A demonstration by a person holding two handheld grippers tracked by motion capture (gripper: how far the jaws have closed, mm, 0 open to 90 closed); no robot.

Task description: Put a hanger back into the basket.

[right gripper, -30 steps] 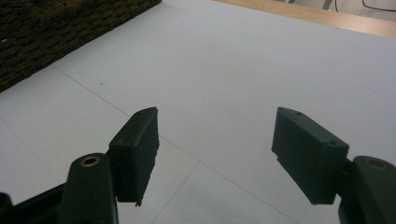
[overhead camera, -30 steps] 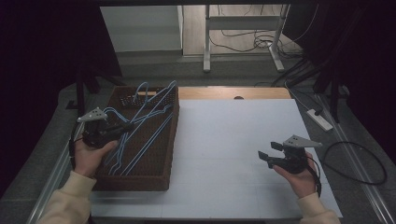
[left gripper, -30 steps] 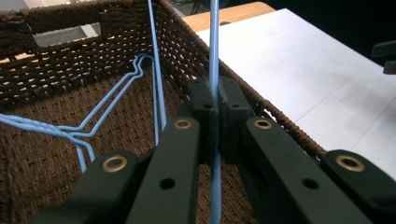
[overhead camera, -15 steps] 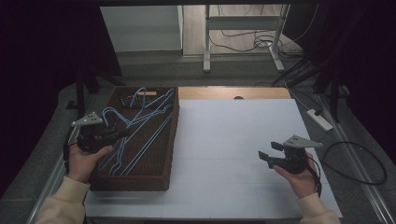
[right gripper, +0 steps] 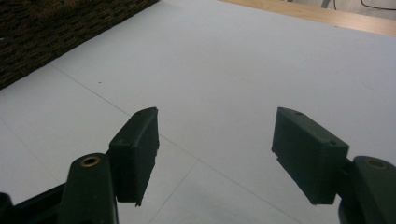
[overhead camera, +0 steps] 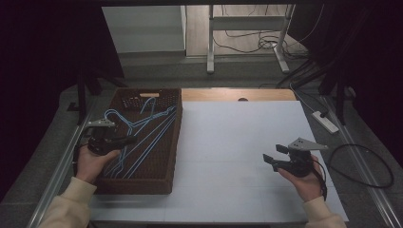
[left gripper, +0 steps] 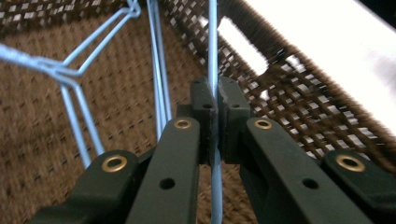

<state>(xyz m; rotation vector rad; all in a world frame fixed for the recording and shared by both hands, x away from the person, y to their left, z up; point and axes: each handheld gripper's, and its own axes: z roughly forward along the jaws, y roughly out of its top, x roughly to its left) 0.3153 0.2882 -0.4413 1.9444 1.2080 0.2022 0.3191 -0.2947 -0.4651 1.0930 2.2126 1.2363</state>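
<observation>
Light blue wire hangers lie in a dark brown woven basket at the table's left. My left gripper reaches into the basket from its left rim and is shut on the wire of one blue hanger, which runs up between the pads in the left gripper view. Other hanger wires rest on the basket floor beside it. My right gripper hovers over the white table top at the right, open, with nothing between its fingers.
The basket's woven far wall stands close to the right of my left jaws. Beyond the white sheet runs a bare wooden strip at the table's back edge. A white power strip and cables lie on the floor right of the table.
My left gripper has sunk toward the basket with the hanger in its jaws, and the hangers now lie lower in the basket. The right gripper has kept still.
</observation>
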